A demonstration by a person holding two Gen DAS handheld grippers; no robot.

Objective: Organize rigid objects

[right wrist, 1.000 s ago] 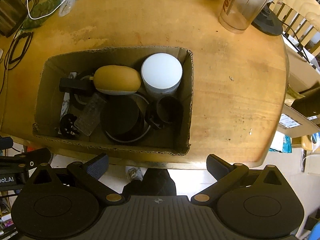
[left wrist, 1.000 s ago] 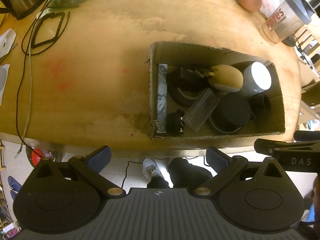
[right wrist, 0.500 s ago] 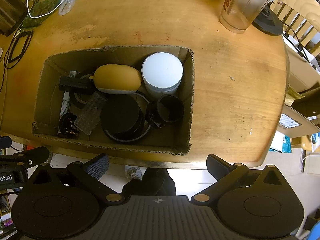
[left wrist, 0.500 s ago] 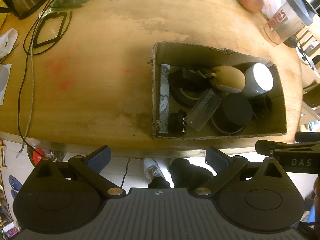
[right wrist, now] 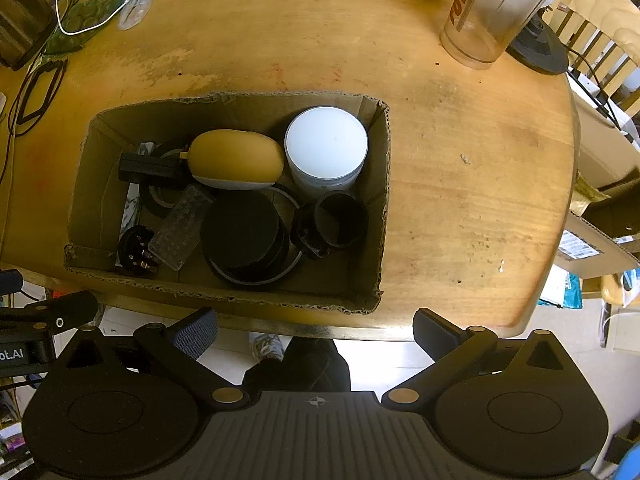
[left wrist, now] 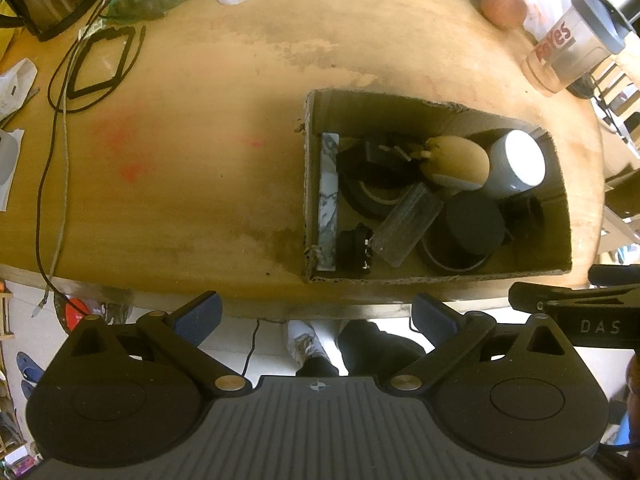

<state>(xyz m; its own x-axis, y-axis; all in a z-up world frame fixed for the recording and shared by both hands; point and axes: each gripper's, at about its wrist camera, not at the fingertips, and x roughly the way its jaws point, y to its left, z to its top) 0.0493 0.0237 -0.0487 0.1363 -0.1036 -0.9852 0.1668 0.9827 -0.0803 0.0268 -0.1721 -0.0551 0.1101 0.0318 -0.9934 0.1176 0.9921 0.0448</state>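
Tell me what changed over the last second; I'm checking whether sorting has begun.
Hardly anything. Both cameras drifted slightly, so the cardboard box sits a touch differently in frame. Nothing was grasped or released: the left hand-held gripper and right hand-held gripper stayed open and empty off the table edge. The yellow oval object, white-lidded jar and black mug kept their places.

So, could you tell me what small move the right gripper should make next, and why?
Probably lower the right gripper toward the white-lidded jar in the cardboard box. Both grippers are open, empty and held back off the table edge, the left gripper included. The jar stands upright at the box's right end with its top unobstructed, so it looks the easiest first pick.
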